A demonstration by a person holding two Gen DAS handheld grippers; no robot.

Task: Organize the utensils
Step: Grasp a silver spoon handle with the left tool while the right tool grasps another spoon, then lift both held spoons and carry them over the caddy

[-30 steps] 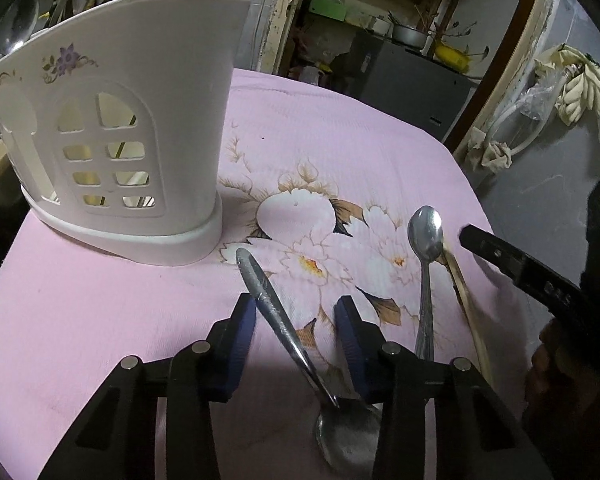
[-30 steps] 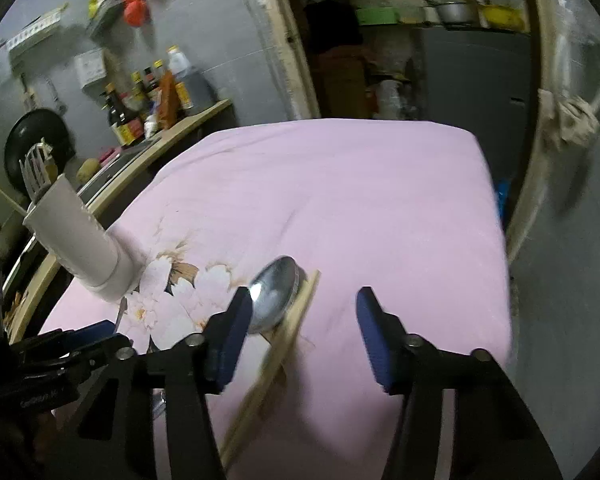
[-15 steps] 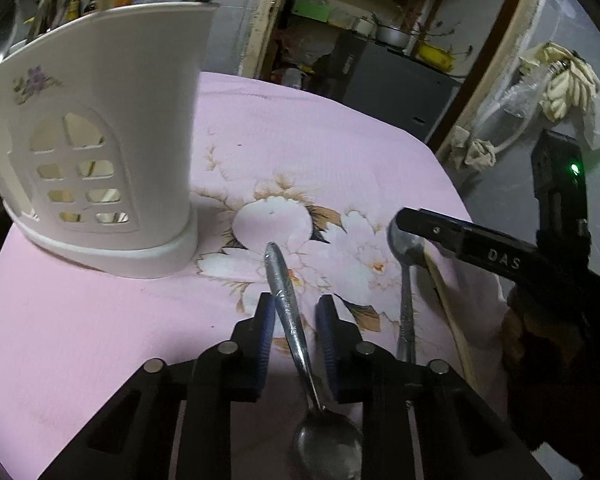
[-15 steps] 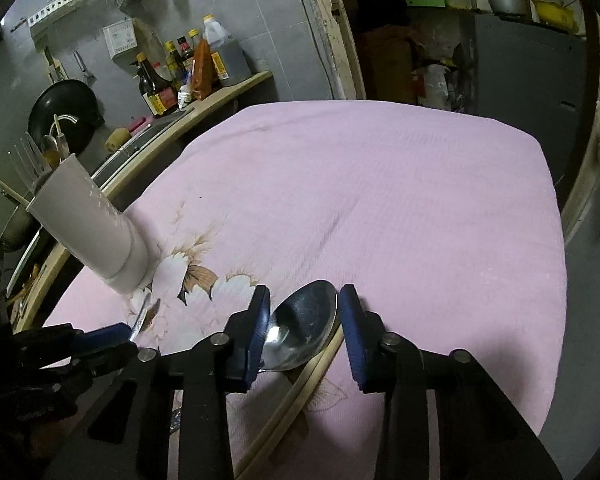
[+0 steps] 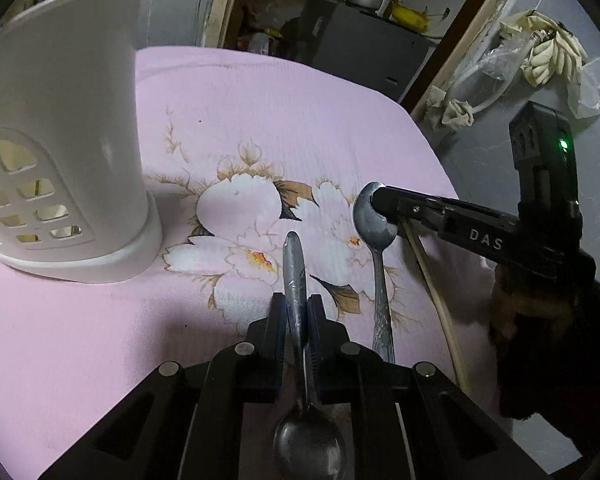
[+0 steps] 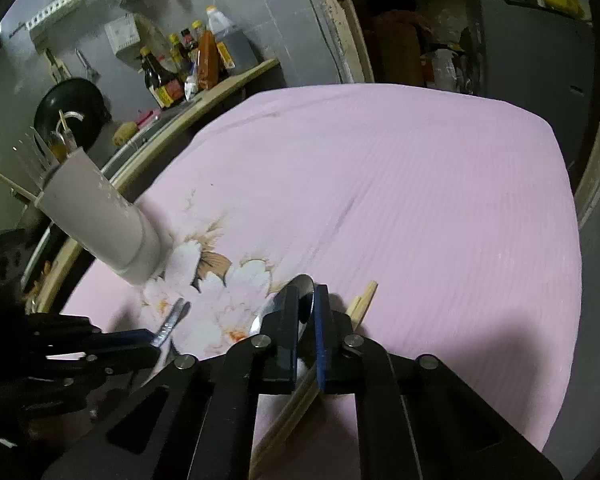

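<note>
Pink cloth [image 5: 80, 340] with a white flower print covers the desk on which we work. On our left stands a white plastic utensil holder [image 5: 60, 140] with window-shaped cutouts, and from the right wrist view we see forks and sticks poking out of its top.

Our left gripper [image 5: 297, 312] has its jaws closing on the handle of a steel spoon [image 5: 296, 272]. The handle runs straight between the blue pads and points away from us toward the flowers, while the bowl lies close beneath the gripper body at the near edge of the view. The pads press on the handle from both sides.

Our right gripper [image 6: 306, 320] has its jaws pressed onto the bowl of a second spoon [image 5: 374, 220], which lies just right of the first one, its bowl far from us and its patterned handle running back toward us. The bowl sits edge-on between the pads. A pair of pale chopsticks [image 5: 436, 288] lies just right of this spoon, passing under the right gripper, their tips showing past its right pad.

Both spoons lie on the cloth, apart from the holder.
</note>
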